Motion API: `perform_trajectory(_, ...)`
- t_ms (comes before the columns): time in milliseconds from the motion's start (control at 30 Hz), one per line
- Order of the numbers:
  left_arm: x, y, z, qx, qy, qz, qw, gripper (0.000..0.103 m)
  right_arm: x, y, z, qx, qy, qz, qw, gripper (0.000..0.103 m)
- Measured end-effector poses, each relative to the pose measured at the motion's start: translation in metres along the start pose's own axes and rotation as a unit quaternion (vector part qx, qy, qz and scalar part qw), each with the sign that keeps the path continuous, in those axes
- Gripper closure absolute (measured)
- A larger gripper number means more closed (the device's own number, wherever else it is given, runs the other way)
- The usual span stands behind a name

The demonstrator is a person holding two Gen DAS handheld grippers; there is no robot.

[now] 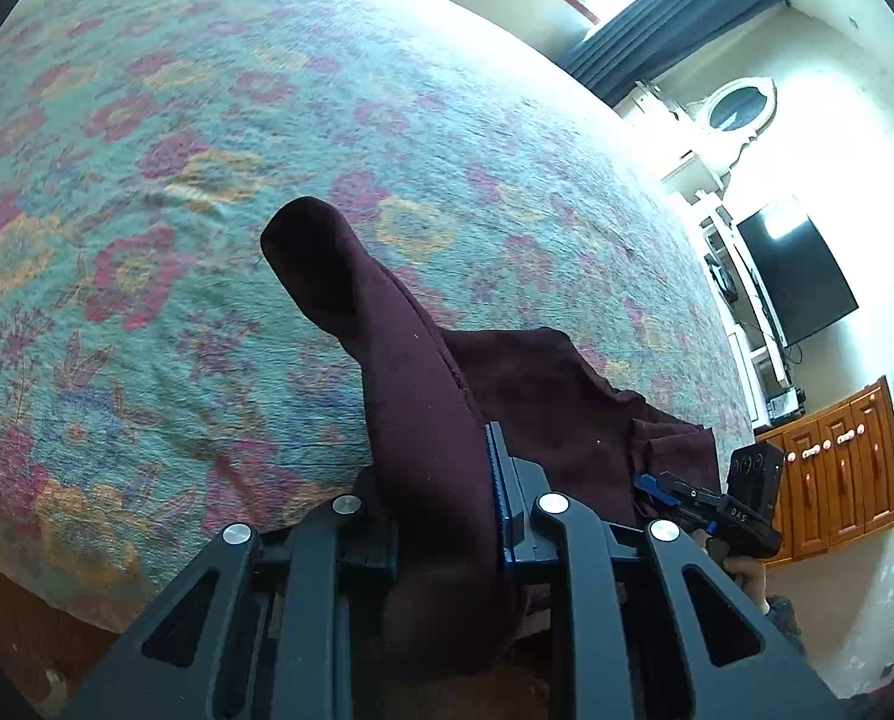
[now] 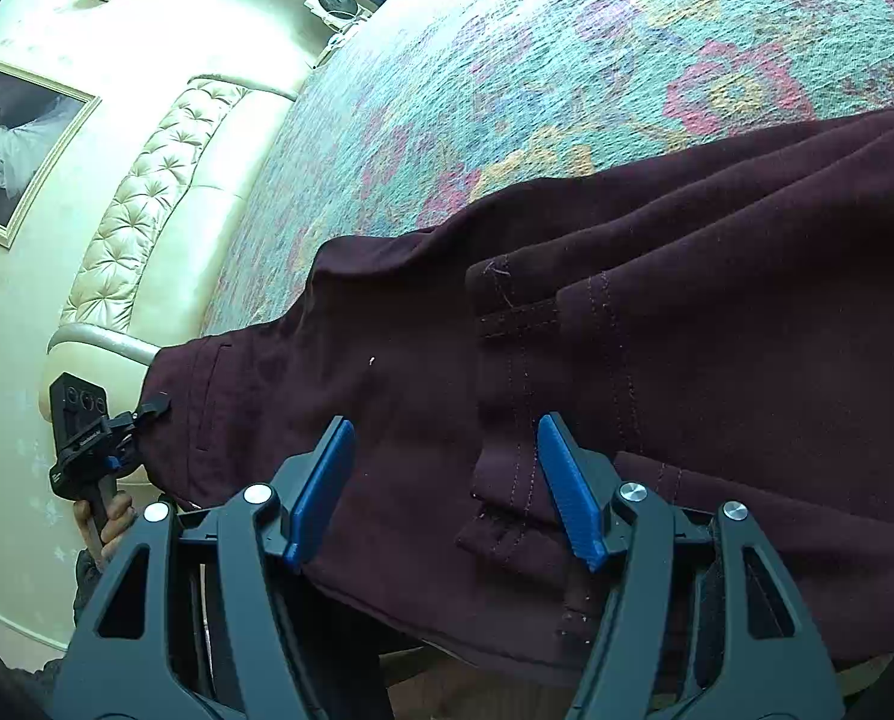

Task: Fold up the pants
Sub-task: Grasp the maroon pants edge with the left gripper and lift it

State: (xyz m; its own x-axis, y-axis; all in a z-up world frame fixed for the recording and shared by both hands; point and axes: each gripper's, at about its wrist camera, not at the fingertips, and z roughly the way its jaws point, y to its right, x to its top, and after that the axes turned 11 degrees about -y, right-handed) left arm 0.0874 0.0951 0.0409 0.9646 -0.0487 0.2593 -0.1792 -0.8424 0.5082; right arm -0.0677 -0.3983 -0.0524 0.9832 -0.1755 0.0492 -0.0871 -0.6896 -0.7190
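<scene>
Pants (image 2: 657, 324), one pair in dark maroon, lie across the near edge of the bed (image 1: 219, 120), spread over its flowery bedspread, and this fold looks to be only just getting going. The left gripper (image 1: 447, 516) has its jaws closed tight on a bunch of the fabric, and a long tongue of cloth rears up from between them above the bedspread, so one end of the garment is off the bed and in hand. Over on the other side, the right gripper (image 2: 444, 492) hangs over the waistband area with its blue pads (image 2: 321, 492) standing well apart; the cloth lies beneath and between them, yet neither pad presses on it, so nothing is held there. Judging by the rumpled heap, no clean fold is made yet: the legs are not laid together, no crease is set, and the bulk of the work remains. Count it up: one pair of pants, two grippers, one bed. From the right wrist view a hand (image 2: 105, 525) shows on the handle of the left gripper, down by the padded headboard (image 2: 147, 192).
</scene>
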Motion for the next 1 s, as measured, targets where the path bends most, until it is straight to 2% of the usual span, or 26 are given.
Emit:
perform_trajectory(367, -0.006, 0.096, 0.025, 0.055, 0.009, 0.085, 0.9948, 0.081, 0.0, 0.0, -0.001, -0.001, 0.001, -0.001, 1.0, 0.039)
perform_trajectory(633, -0.009, 0.145, 0.062, 0.09, -0.002, 0.114, 0.9894, 0.082, 0.0, 0.0, -0.002, 0.002, 0.0, 0.0, 1.0, 0.039)
perform_trajectory(800, -0.017, 0.171, 0.097, 0.151, -0.01, 0.152, 0.9766, 0.082, 0.001, 0.001, -0.003, 0.006, 0.0, 0.002, 1.0, 0.039)
perform_trajectory(1000, -0.029, 0.19, 0.133, 0.195, -0.017, 0.178, 0.9643, 0.082, 0.001, 0.001, -0.004, 0.009, 0.0, 0.003, 1.0, 0.038)
